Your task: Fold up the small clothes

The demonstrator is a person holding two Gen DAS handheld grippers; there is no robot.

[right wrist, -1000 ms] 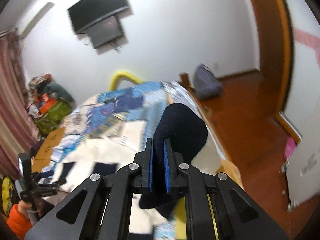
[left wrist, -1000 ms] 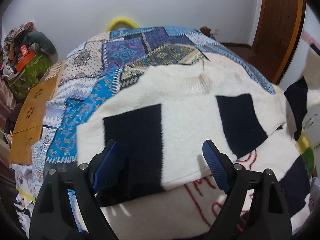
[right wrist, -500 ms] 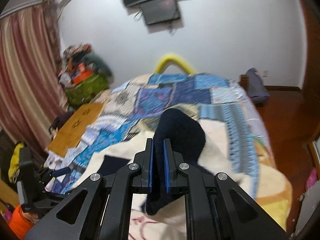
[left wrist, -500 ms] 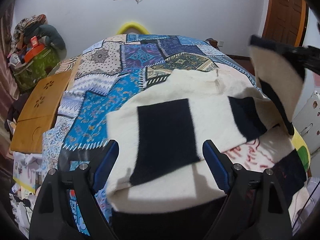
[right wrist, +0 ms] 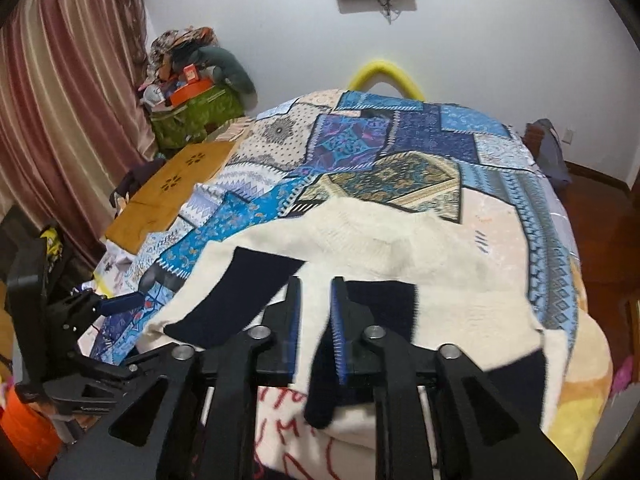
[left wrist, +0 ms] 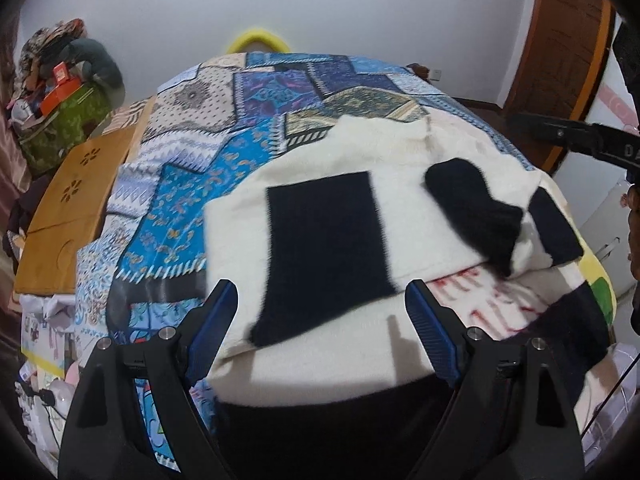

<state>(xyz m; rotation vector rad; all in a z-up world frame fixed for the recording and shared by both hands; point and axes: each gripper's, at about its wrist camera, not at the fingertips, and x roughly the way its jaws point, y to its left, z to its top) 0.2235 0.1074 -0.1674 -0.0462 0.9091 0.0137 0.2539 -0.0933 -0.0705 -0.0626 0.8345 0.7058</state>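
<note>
A cream sweater with black patches (left wrist: 320, 200) lies on the patchwork bed cover (left wrist: 224, 152), its right sleeve with a black cuff (left wrist: 472, 208) folded over the body. My left gripper (left wrist: 320, 320) is open and empty, hovering over the sweater's near hem. My right gripper (right wrist: 314, 320) stands a little open above the sweater (right wrist: 384, 252), holding nothing. The left gripper also shows at the left edge of the right wrist view (right wrist: 80, 308).
A wooden lap table (left wrist: 76, 204) lies at the bed's left edge. A green bag piled with clothes (left wrist: 60, 92) stands at the back left. A cream blanket with red writing (left wrist: 500, 300) lies under the sweater. A door (left wrist: 560, 32) is on the right.
My right gripper carried the black-cuffed sleeve over the sweater, opened and let it go; the sleeve now lies on the body. My left gripper pulled back a little and stayed open.
</note>
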